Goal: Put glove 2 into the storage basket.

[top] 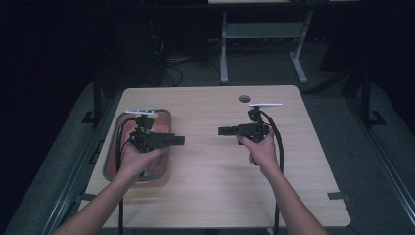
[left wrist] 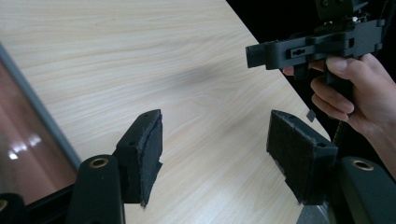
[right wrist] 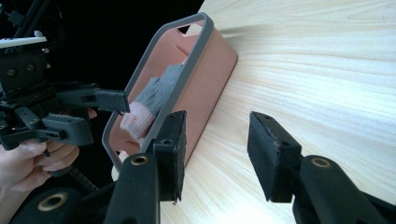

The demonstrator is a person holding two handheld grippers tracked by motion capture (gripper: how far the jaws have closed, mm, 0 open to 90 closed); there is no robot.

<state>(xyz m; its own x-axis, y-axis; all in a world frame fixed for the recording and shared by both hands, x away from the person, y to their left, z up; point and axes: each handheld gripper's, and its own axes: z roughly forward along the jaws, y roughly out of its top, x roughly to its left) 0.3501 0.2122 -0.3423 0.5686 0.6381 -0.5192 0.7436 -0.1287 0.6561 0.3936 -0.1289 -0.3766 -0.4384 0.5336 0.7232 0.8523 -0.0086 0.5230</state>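
Observation:
A pink bin with a grey rim (top: 110, 152) sits at the table's left side. In the right gripper view a grey and pink sock (right wrist: 159, 95) lies inside the bin (right wrist: 205, 79). My left gripper (top: 178, 140) hovers over the bin and points right, its jaws open with nothing between them (left wrist: 215, 135). My right gripper (top: 222, 130) is held over the middle of the table and points left toward the bin, its jaws open and empty (right wrist: 217, 140). The two grippers face each other a short way apart. Each shows in the other's view, the right gripper (left wrist: 254, 55) and the left gripper (right wrist: 93, 116).
A small dark round disc (top: 244, 98) lies near the table's far edge. The light wooden tabletop (top: 210, 176) stretches bare between and in front of the hands. A grey desk frame (top: 224, 54) stands on the floor behind the table.

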